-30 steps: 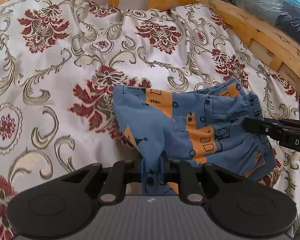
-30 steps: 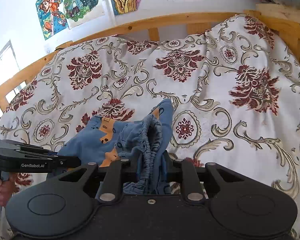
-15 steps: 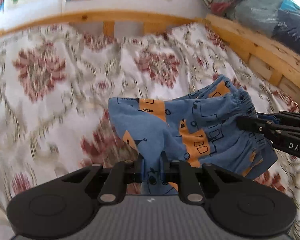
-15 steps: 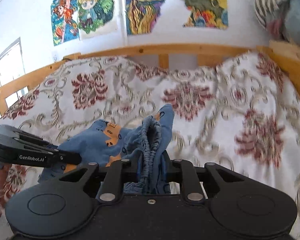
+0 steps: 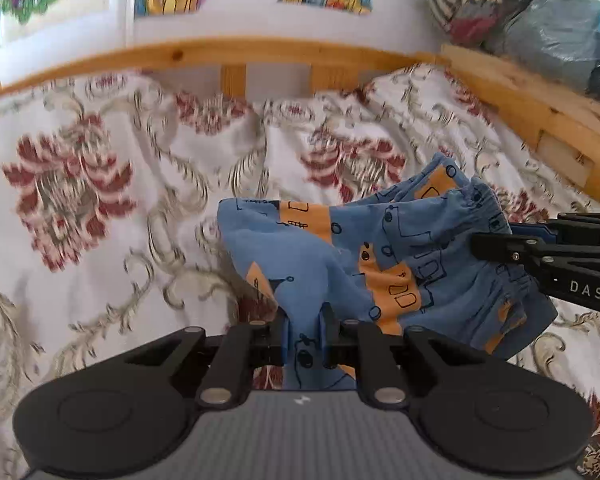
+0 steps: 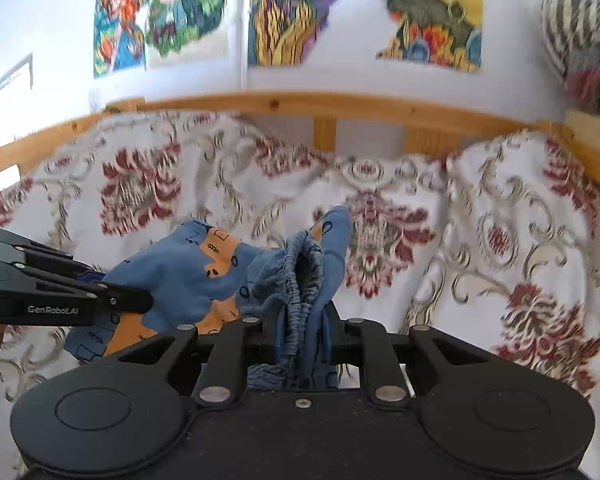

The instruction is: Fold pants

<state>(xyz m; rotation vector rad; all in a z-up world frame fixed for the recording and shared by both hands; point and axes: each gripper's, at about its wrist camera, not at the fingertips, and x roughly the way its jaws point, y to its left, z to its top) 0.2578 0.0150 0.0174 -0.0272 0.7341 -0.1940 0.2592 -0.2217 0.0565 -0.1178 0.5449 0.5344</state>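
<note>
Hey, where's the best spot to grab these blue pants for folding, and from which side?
Grip the pants at opposite ends, as now: the gathered elastic waistband from the right with the right gripper, and the plain leg end from the left with the left gripper. The bunched waistband gives the jaws bulk to clamp.

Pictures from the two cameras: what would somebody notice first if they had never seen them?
Probably the blue and orange pants, held in the middle above the bed with both tongs shut on them: the left tongs pinch plain cloth, the right tongs pinch the gathered waistband. Under them spreads the white bedspread with big red flowers. Bright cartoon pictures hang on the wall above the wooden bed rail.
</note>
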